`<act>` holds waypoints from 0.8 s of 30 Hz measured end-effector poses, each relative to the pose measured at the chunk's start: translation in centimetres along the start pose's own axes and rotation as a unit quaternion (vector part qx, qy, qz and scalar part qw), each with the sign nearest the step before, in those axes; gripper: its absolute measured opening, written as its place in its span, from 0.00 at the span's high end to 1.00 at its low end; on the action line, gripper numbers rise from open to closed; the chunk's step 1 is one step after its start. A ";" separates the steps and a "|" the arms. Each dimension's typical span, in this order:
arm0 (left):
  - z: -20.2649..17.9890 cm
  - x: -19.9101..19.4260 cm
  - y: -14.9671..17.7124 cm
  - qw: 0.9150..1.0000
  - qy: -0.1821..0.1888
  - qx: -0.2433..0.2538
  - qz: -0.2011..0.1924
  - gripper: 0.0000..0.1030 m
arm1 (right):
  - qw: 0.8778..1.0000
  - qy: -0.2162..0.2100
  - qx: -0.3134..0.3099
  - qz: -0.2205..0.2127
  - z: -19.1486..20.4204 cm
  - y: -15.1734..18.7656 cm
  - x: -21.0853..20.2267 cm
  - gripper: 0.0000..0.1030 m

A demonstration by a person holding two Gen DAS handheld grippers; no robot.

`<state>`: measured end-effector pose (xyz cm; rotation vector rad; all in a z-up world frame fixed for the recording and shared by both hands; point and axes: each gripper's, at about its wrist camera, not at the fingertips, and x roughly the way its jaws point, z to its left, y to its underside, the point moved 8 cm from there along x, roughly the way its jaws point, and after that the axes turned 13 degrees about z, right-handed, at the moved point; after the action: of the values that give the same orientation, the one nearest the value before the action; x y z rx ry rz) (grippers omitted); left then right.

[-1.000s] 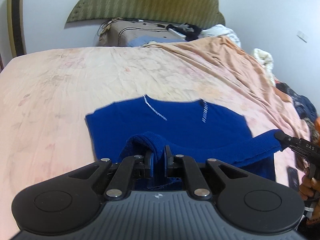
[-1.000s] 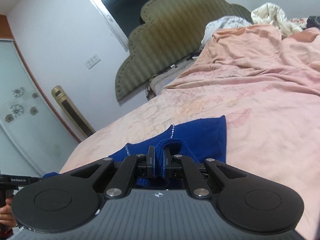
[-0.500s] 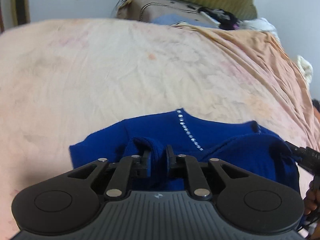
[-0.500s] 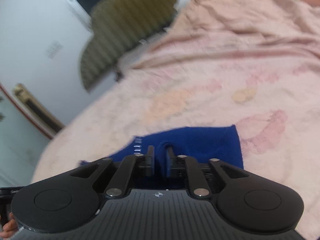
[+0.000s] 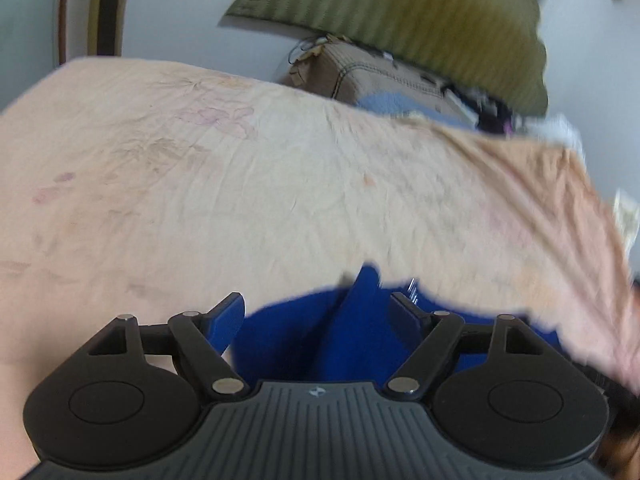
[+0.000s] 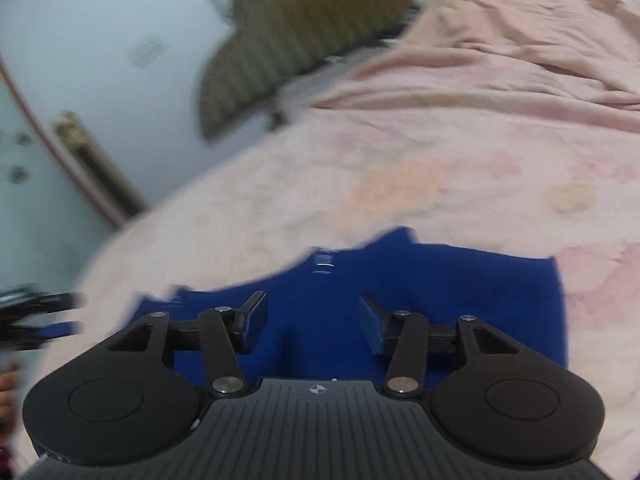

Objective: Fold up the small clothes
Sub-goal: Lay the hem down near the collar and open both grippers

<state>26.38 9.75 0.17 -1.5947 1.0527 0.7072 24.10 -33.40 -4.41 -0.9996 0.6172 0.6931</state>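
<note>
Blue top [image 6: 440,300] lies on bed [image 5: 240,200], partly folded. Left gripper [image 5: 318,316] & right gripper [image 6: 314,320]: fingers spread wide, holding nothing, w/ cloth under both. Soft, light, limp knit; prob best pinched at hem corners or fold edge

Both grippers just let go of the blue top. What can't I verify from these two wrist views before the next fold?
- Near edge of the blue garment: hidden under the left gripper body in the left wrist view, and under the right gripper in the right.
- Fold alignment and trim: motion-blurred.
- Garment's left end: blurred, right wrist view.
- Items by the headboard: blurred, too small.
</note>
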 end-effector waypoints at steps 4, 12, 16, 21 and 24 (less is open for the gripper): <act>-0.1 -0.9 4.2 0.998 -0.004 0.065 0.018 0.23 | 0.992 0.102 0.042 -0.065 -2.7 -0.7 -2.4 0.42; -0.4 -3.2 12.1 0.990 0.046 0.127 0.038 0.25 | 0.988 0.092 -0.019 -0.123 -0.7 3.5 -10.3 0.21; -0.5 -3.3 14.0 0.988 0.054 0.136 0.050 0.56 | 0.985 0.130 -0.032 -0.105 -2.0 7.6 -12.7 0.26; -0.2 -2.5 14.7 0.989 0.067 0.110 0.070 0.91 | 0.989 0.133 -0.043 -0.050 -2.6 12.1 -12.3 0.50; -0.3 -2.9 15.0 0.990 0.064 0.111 0.060 0.95 | 0.991 0.131 -0.025 -0.031 -3.4 13.3 -11.4 0.77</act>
<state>11.61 9.31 -3.82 -1.4072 1.2849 0.5499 6.24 -34.26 -4.49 -1.1615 0.7960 0.5282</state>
